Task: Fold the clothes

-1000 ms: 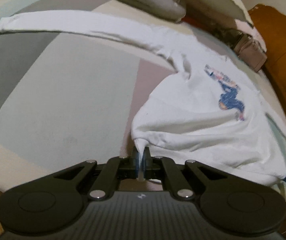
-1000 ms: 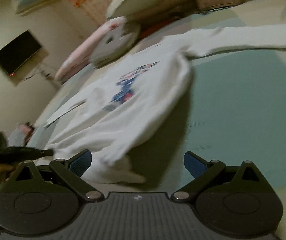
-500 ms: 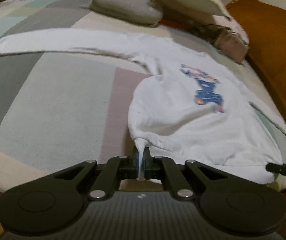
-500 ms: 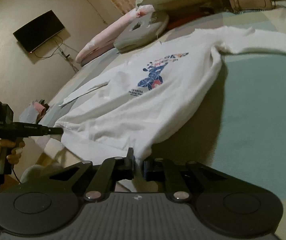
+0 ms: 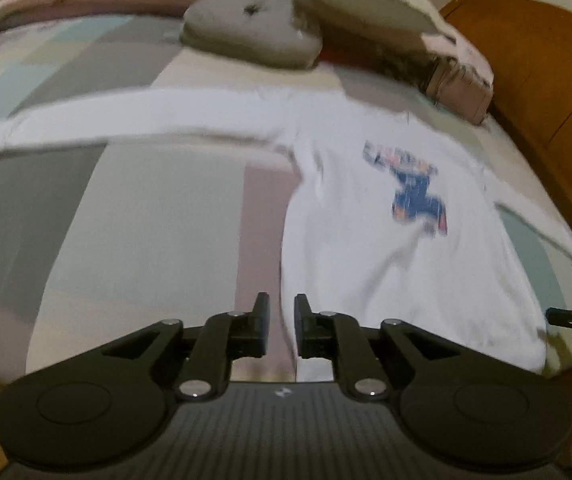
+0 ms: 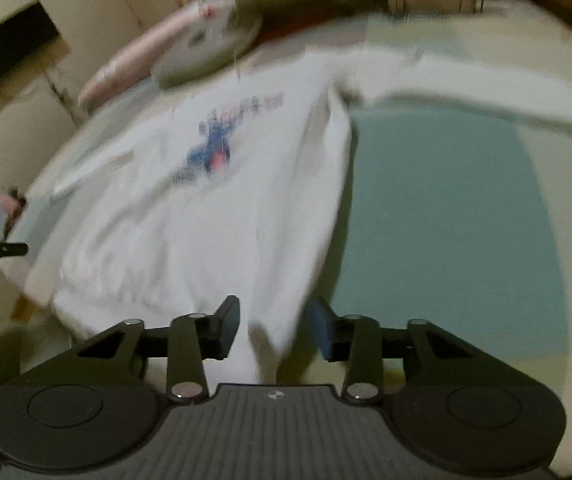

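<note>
A white long-sleeved cotton sweatshirt with a blue-and-red chest print (image 5: pixel 386 248) was recorded spread flat, print upward, on a bed covered with a patchwork sheet of grey, pink and teal blocks (image 5: pixel 146 232). Both sleeves were seen stretched outward from the body; one sleeve (image 5: pixel 126 120) was laid straight away from the sweatshirt toward the grey and teal blocks. No fold was visible in body or sleeves, so every fold was judged to remain; smoothing looked largely done, though motion blur left fine creases unreadable. The hem was placed at the edge of the bed nearest the tools, the collar at the far end near a round grey cushion (image 5: pixel 246 36) and a heap of cream and pink pillows (image 5: pixel 366 12). The left gripper (image 5: pixel 280 312) was noted with its fingers slightly apart and nothing clamped between them; one lower corner of the sweatshirt was lying just beyond and beside its tips. The right gripper (image 6: pixel 275 318) was noted with its fingers wider apart, the opposite lower corner of the sweatshirt lying loosely in the gap, not pinched. Beyond the sweatshirt a brown wooden bed frame (image 5: pixel 546 92) was noted. A dark wall-mounted screen (image 6: pixel 10 46) was listed in the right wrist view, well away from the sweatshirt.
</note>
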`<state>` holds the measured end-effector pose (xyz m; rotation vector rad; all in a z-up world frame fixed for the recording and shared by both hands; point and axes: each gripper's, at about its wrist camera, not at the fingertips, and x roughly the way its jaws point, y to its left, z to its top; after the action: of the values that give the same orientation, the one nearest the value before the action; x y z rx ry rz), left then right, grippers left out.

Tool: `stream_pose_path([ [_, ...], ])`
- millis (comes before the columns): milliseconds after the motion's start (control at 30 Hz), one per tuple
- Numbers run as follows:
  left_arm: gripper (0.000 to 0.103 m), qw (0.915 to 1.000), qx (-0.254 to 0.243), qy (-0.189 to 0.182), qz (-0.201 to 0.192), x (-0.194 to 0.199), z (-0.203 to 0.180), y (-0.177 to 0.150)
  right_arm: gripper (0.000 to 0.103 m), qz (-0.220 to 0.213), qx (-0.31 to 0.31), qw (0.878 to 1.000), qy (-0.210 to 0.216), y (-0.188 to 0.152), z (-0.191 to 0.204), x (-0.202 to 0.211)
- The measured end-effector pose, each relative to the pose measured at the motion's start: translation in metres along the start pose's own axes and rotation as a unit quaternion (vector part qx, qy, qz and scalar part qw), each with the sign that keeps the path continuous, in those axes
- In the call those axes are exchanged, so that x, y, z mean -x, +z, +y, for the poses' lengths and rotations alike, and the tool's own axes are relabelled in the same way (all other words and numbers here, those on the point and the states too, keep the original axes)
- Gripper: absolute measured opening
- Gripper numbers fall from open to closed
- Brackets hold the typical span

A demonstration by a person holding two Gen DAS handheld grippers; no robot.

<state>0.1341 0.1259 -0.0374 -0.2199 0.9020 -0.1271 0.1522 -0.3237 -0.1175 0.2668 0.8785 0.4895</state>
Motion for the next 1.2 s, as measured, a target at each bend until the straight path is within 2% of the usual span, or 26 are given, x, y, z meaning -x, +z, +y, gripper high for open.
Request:
stream_pose_path([
  [133,0.018,0.9993,0.01,-0.031,-0.016,-0.046,-0.002,0.042,0.047,-0.033,0.002,0.999,0.0,0.025,0.004,-0.005],
  [300,0.021,0.9939,0.074,-0.078,-0.024,-0.118,0.006,0.081,0.047,-0.04,0.0,0.999,0.011,0.04,0.011,-0.023],
  [467,0.023,0.988,0.121,-0.095,-0.014,-0.172,0.016,0.097,0.049,-0.04,-0.005,0.999,0.007,0.044,0.011,-0.031],
  [600,0.029,0.988,0.119,-0.098,-0.012,-0.194,0.011,0.098,0.053,-0.04,-0.007,0.999,0.001,0.046,0.01,-0.035],
  [667,0.021,0.9898,0.102,-0.098,-0.018,-0.2,0.005,0.096,0.053,-0.04,-0.009,0.999,-0.002,0.047,0.009,-0.038],
  [700,0.009,0.9912,0.09,-0.095,-0.016,-0.201,0.001,0.096,0.053,-0.041,-0.009,0.999,-0.003,0.048,0.009,-0.039],
  [733,0.001,0.9925,0.079,-0.093,-0.012,-0.202,-0.002,0.096,0.053,-0.04,-0.01,0.999,-0.004,0.049,0.008,-0.04],
  [800,0.001,0.9961,0.051,-0.069,-0.021,-0.198,-0.006,0.097,0.053,-0.039,-0.013,0.999,-0.004,0.05,0.007,-0.044],
  [1000,0.0,0.9983,0.049,-0.013,-0.03,-0.186,0.016,0.115,0.053,-0.037,-0.016,0.999,-0.014,0.053,0.003,-0.052],
  [1100,0.0,0.9985,0.044,-0.013,-0.028,-0.178,0.017,0.115,0.054,-0.05,-0.015,0.998,-0.027,0.062,-0.005,-0.052],
  [1200,0.0,0.9983,0.024,-0.017,-0.05,-0.159,0.01,0.111,0.054,-0.069,-0.019,0.997,-0.042,0.081,-0.019,-0.056],
])
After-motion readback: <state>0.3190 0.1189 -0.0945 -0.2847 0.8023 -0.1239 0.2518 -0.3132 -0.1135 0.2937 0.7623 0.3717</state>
